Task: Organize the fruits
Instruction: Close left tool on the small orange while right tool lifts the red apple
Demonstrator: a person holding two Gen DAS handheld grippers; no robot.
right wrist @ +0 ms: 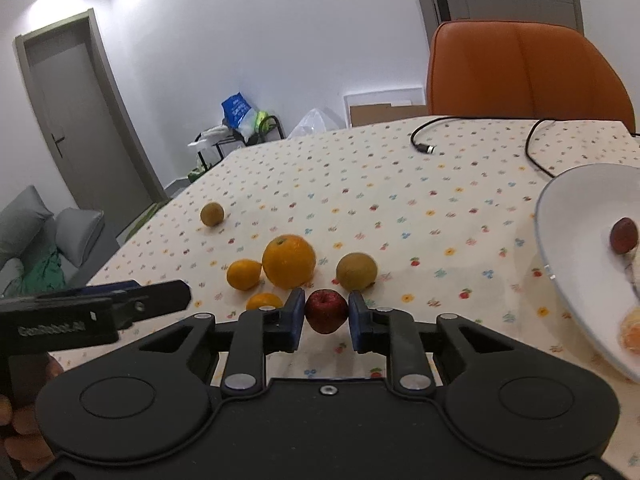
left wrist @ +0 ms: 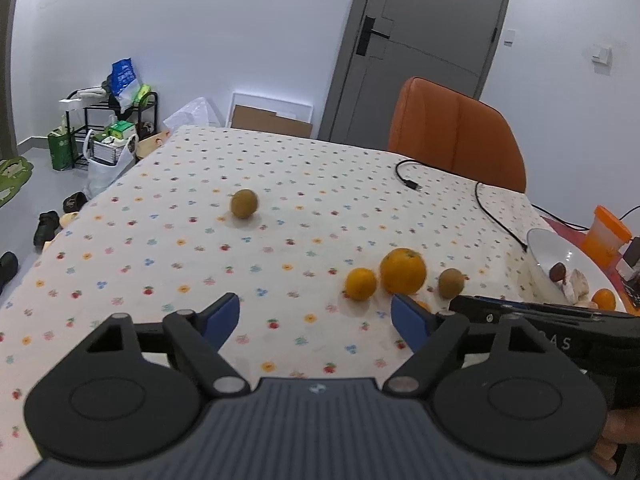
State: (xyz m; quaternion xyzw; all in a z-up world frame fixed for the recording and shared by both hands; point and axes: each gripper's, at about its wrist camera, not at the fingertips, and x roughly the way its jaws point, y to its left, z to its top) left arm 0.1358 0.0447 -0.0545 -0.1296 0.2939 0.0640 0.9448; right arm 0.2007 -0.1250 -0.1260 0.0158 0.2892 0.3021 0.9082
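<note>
On the flower-print tablecloth (right wrist: 400,200) lie a big orange (right wrist: 289,266), two small oranges (right wrist: 243,275) (right wrist: 264,302) and a brown-green fruit (right wrist: 356,271). A second brown-green fruit (right wrist: 212,214) lies apart, farther left. My right gripper (right wrist: 326,312) is shut on a small red apple (right wrist: 326,314), just in front of the cluster. At the right stands a white plate (right wrist: 568,232) holding a dark red fruit (right wrist: 624,235) and a peeled mandarin (right wrist: 632,336). My left gripper (left wrist: 316,316) is open and empty, short of the big orange (left wrist: 402,266) and small orange (left wrist: 361,283).
A black cable (left wrist: 496,216) runs across the far right of the table. An orange chair (left wrist: 456,132) stands behind the table. An orange cup (left wrist: 606,234) sits beyond the plate (left wrist: 540,256). The table's left edge drops to a cluttered floor with shoes and bags.
</note>
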